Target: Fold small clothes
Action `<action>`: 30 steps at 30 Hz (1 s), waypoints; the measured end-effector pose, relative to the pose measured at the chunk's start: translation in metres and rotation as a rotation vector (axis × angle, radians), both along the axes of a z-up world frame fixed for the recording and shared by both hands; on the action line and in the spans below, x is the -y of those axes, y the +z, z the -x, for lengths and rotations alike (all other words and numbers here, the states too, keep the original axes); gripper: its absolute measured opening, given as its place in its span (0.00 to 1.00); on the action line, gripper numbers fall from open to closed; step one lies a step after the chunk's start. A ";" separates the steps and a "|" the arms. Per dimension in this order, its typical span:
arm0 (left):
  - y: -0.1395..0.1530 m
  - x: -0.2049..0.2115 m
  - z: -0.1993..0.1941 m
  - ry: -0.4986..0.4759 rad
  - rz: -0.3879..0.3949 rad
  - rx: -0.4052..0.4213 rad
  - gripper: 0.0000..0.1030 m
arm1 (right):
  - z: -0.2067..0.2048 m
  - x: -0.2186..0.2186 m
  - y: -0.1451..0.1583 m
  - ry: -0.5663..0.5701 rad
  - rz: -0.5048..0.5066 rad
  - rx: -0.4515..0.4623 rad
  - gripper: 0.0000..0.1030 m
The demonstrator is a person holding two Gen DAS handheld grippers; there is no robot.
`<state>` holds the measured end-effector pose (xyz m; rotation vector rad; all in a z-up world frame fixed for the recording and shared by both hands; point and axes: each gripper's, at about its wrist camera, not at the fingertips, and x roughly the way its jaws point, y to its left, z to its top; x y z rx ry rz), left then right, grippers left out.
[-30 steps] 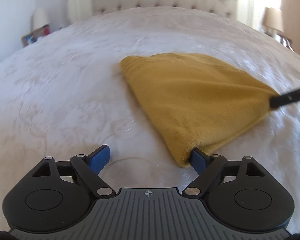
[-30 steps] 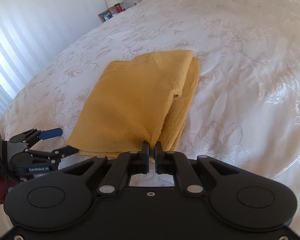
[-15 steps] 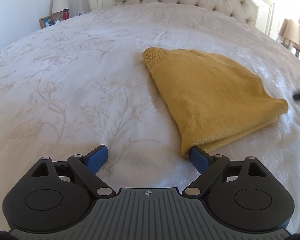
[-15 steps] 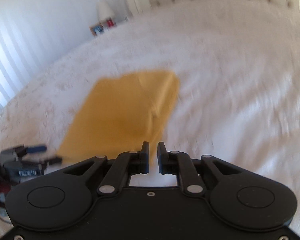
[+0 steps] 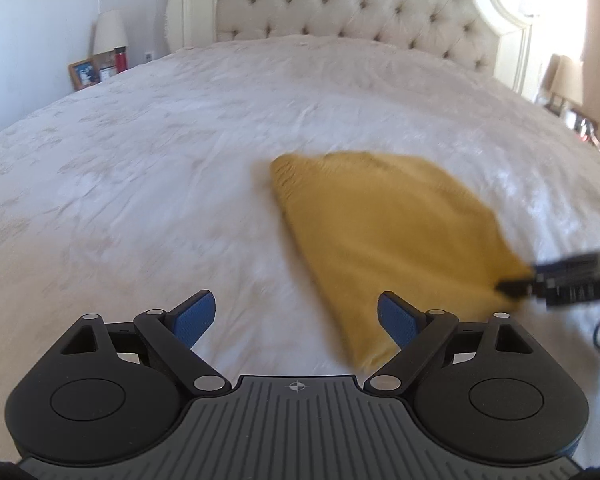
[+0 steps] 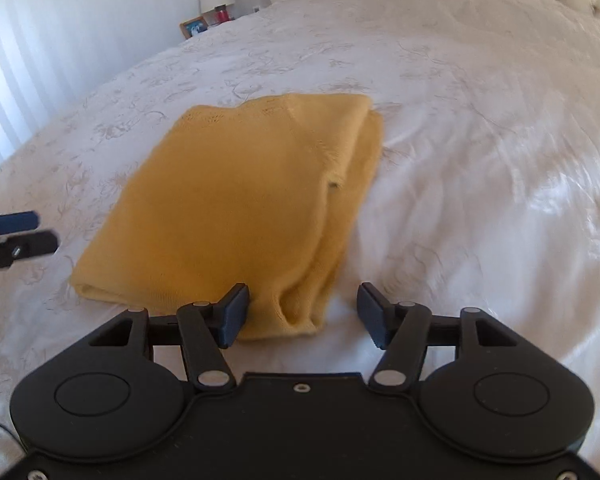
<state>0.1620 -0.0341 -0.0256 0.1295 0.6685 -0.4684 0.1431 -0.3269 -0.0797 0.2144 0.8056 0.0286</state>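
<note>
A folded mustard-yellow knit garment (image 6: 244,208) lies flat on the white bedspread (image 6: 480,120). It also shows in the left wrist view (image 5: 384,236), a little blurred. My left gripper (image 5: 296,320) is open and empty, and the garment's near corner sits by its right finger. My right gripper (image 6: 302,312) is open and empty, its jaws standing on either side of the garment's near folded corner. The right gripper's tip shows in the left wrist view (image 5: 516,286) at the garment's far right corner. The left gripper shows at the left edge of the right wrist view (image 6: 16,232).
A tufted cream headboard (image 5: 352,12) stands at the far end of the bed. A nightstand with a lamp (image 5: 110,34), a photo frame and a red bottle is at the far left. Another lamp (image 5: 566,80) stands at the far right.
My right gripper has opened and let go of the garment's corner. Both grippers have drawn back and lifted a little. The garment now lies flat.
</note>
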 end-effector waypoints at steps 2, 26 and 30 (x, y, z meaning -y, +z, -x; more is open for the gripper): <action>0.003 0.008 -0.009 -0.008 0.035 -0.008 0.88 | 0.006 0.004 0.011 -0.006 0.023 0.036 0.66; -0.055 0.027 -0.061 -0.042 0.351 -0.354 0.99 | -0.125 0.078 -0.034 0.023 -0.592 0.031 0.96; -0.058 0.044 -0.074 -0.090 0.374 -0.356 0.99 | -0.140 0.084 -0.041 0.028 -0.690 0.040 0.96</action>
